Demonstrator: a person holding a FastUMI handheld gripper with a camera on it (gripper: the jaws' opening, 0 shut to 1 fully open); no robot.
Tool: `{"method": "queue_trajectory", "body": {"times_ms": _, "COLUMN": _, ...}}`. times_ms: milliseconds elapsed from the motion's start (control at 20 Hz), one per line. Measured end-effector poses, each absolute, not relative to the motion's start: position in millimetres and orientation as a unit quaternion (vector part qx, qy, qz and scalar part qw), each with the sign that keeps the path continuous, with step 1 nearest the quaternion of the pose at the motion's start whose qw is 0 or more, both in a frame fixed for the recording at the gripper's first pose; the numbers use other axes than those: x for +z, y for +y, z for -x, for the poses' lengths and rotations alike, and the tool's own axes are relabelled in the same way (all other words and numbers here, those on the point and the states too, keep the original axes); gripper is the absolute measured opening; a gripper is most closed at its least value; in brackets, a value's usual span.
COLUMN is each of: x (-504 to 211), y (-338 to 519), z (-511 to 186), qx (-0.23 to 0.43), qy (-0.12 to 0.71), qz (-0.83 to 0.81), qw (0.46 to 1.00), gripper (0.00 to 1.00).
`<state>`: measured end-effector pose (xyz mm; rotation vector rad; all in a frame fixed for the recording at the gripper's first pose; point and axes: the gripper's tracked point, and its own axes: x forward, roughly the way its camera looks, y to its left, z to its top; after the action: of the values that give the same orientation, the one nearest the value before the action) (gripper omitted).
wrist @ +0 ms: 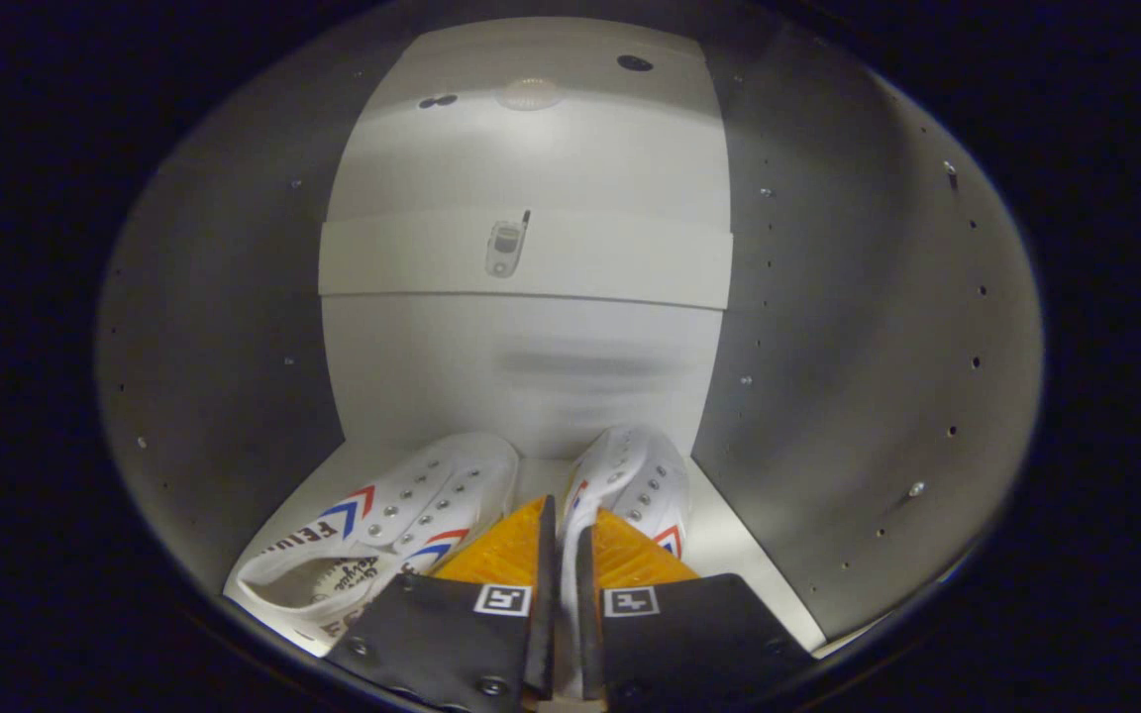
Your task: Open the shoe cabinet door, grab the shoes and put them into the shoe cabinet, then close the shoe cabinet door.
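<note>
Inside shoe cabinet [234, 327], tool [565, 555] clamped on right shoe [630, 475].

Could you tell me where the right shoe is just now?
The right shoe lies on the cabinet floor beside the left shoe; the gripper pinches its edge.

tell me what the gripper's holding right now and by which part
The gripper is shut on the right shoe, pinching the inner side wall of its collar between the fingers, inside the shoe cabinet.

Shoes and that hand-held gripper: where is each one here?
Left shoe [402, 515], gripper view, laced upper.
Right shoe [640, 475], gripper view, toe end.
Hand-held gripper [565, 540], gripper view, between the fingertips, pinching the right shoe's inner edge.
</note>
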<state>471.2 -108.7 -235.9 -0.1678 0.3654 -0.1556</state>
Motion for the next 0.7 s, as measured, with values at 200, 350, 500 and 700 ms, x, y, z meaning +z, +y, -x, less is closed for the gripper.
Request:
{"method": "queue_trajectory", "body": {"times_ms": 200, "x": -243.9, "y": -105.4, "z": -470.1, "qx": -0.074, "qy": 0.198, "qz": 0.071, "qw": 0.975, "gripper": 0.24}}
{"method": "queue_trajectory", "body": {"times_ms": 350, "x": -246.9, "y": -107.1, "z": -466.2, "qx": -0.078, "qy": 0.208, "qz": 0.071, "qw": 0.972, "gripper": 0.36}}
{"method": "queue_trajectory", "body": {"times_ms": 500, "x": -229.2, "y": -105.5, "z": -462.6, "qx": -0.081, "qy": 0.183, "qz": 0.07, "qw": 0.977, "gripper": 0.53}}
{"method": "queue_trajectory", "body": {"times_ms": 700, "x": -218.5, "y": -105.0, "z": -454.4, "qx": -0.083, "qy": 0.173, "qz": 0.068, "qw": 0.979, "gripper": 0.76}}
